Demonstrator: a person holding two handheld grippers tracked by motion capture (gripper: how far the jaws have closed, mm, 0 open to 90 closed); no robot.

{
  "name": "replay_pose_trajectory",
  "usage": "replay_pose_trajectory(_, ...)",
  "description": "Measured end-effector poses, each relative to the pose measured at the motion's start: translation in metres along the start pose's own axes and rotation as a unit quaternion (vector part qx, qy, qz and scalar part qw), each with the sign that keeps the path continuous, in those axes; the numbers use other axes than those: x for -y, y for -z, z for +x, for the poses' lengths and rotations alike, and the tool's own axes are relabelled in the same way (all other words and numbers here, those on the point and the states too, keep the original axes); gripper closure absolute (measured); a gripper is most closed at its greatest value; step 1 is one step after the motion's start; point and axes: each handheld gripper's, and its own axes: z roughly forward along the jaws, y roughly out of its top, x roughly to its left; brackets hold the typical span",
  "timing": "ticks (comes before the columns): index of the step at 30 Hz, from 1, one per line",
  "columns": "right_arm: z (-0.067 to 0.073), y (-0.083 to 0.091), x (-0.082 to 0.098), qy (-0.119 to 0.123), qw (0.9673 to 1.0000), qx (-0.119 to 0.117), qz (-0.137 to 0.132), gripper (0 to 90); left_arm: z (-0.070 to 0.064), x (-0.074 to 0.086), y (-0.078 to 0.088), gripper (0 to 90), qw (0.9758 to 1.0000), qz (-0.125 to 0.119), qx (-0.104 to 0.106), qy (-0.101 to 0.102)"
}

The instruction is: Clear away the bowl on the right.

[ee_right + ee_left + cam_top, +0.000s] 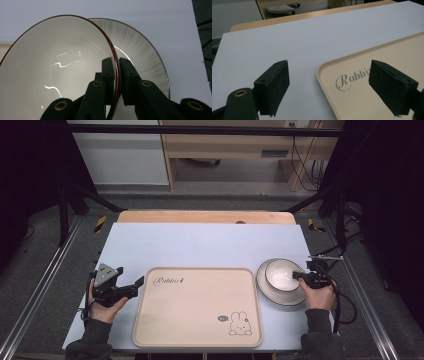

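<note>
- The right gripper (115, 75) is clamped on the rim of the white bowl (281, 272), which sits on the plate (270, 292) right of the tray (197, 307).
- Lifting probably remains; the tray is bare.
- The left gripper (329, 87) waits wide, holding nothing, at the tray's corner.

**A lit table in a dim room**

A pale blue-white mat (200, 242) covers a wooden table (205, 216), whose bare light-wood edge shows along the far side; dark grey carpet (40, 255) lies around it, darker toward the corners; black metal frame bars (200, 130) cross overhead, with slanted struts (320, 197) dropping to either side; grey metal rails (40, 285) run along the floor at left and right; beyond the table stand a white panel (120, 157) and a light-wood desk (225, 145); black cables (305, 165) hang by the desk's right end; light falls mostly on the table, the sides staying dark.
</note>
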Motion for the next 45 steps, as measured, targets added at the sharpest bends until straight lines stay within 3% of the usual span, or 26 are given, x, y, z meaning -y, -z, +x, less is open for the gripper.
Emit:
replay_pose_trajectory(18,0.004,0.005,0.0,0.009,0.9999,0.008,-0.012,82.4,0.0,0.0,0.001,16.6,1.0,-0.001,-0.001,-0.001)
replay_pose_trajectory(45,0.008,0.018,-0.003,0.007,0.9992,-0.022,-0.034,82.4,-0.001,0.0,0.0,16.6,1.0,-0.001,-0.001,-0.001)
